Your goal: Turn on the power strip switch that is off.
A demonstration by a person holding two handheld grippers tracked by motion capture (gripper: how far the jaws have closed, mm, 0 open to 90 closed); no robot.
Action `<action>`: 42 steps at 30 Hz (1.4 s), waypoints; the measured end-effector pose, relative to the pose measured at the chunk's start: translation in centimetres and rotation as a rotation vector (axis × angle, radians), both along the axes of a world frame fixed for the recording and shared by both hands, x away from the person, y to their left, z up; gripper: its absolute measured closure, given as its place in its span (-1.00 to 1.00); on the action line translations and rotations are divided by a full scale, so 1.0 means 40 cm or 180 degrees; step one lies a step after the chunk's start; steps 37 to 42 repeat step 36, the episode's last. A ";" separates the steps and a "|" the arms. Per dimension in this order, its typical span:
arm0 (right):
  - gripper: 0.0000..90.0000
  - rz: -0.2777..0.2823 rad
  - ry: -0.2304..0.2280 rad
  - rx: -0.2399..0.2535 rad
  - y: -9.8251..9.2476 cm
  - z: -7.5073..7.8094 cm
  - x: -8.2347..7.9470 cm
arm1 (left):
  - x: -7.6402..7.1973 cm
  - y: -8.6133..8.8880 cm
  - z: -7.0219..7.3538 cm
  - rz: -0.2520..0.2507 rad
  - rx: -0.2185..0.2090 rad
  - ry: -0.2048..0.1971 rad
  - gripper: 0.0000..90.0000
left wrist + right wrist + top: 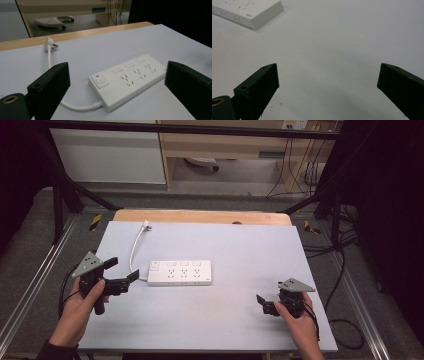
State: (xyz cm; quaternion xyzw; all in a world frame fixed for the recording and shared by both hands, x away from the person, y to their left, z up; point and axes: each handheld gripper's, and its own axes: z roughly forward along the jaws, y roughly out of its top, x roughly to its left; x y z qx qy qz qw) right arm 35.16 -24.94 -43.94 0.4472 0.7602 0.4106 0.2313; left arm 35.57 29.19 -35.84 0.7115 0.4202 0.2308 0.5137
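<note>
A pale grey table mat (240, 320) fills the frame's middle. At its centre-left lies a white power strip (180, 273), its cord (134, 251) curving to the upper left. Your left gripper (121, 271), left of the strip, and your right gripper (262, 304), lower right, both gape, grasping nothing.

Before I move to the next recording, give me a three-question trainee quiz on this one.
1. True or false: the left gripper is shut on the power strip.
2. Where does the plug lie: A) near the table's far edge, B) under the right gripper, C) in a socket?
3. Fill in: the cord leaves the strip at the end nearer the ___ gripper.

Key: 1 false, open beside it; 2 A; 3 left.
</note>
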 end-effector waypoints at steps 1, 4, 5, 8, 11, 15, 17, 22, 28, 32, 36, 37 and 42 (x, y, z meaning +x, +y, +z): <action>-0.91 0.0002 -0.0006 -0.0004 -0.001 0.000 0.000 | -0.004 0.006 -0.002 0.0011 0.0001 -0.0004 -0.86; -0.91 -0.0019 -0.0003 0.0014 -0.002 0.001 -0.001 | -0.019 0.024 -0.014 0.0014 0.0007 0.0025 -0.86; -0.91 -0.0023 -0.0002 0.0012 -0.002 0.000 -0.001 | -0.022 0.028 -0.018 0.0020 -0.0004 0.0030 -0.86; -0.91 -0.0012 -0.0001 0.0000 -0.002 0.000 -0.001 | -0.034 0.044 -0.031 0.0047 0.0008 0.0053 -0.86; -0.91 -0.0006 0.0005 -0.0001 0.000 0.000 0.000 | -0.046 0.058 -0.046 0.0115 0.0038 0.0065 -0.85; -0.91 -0.0026 -0.0002 0.0015 -0.003 -0.001 0.001 | -0.056 0.070 -0.074 0.0162 0.0022 0.0138 -0.83; -0.91 -0.0024 -0.0002 0.0014 -0.003 -0.001 0.001 | -0.061 0.072 -0.090 0.0161 0.0021 0.0188 -0.82; -0.92 -0.0033 -0.0004 0.0001 -0.002 -0.001 0.001 | -0.065 0.071 -0.129 0.0133 0.0098 0.0251 -0.82; -0.92 -0.0040 0.0013 -0.0003 -0.002 -0.002 0.001 | -0.078 0.050 -0.156 0.0006 0.0231 0.0254 -0.81; -0.92 -0.0044 0.0020 -0.0027 -0.002 -0.005 0.004 | -0.091 0.021 -0.182 -0.0155 0.0370 0.0380 -0.81; -0.92 -0.0089 0.0069 -0.0068 -0.002 -0.015 0.014 | -0.093 -0.001 -0.188 -0.0234 0.0469 0.0429 -0.82; -0.92 -0.0089 0.0069 -0.0068 -0.002 -0.015 0.014 | -0.093 -0.001 -0.188 -0.0234 0.0469 0.0429 -0.82; -0.92 -0.0089 0.0069 -0.0068 -0.002 -0.015 0.014 | -0.093 -0.001 -0.188 -0.0234 0.0469 0.0429 -0.82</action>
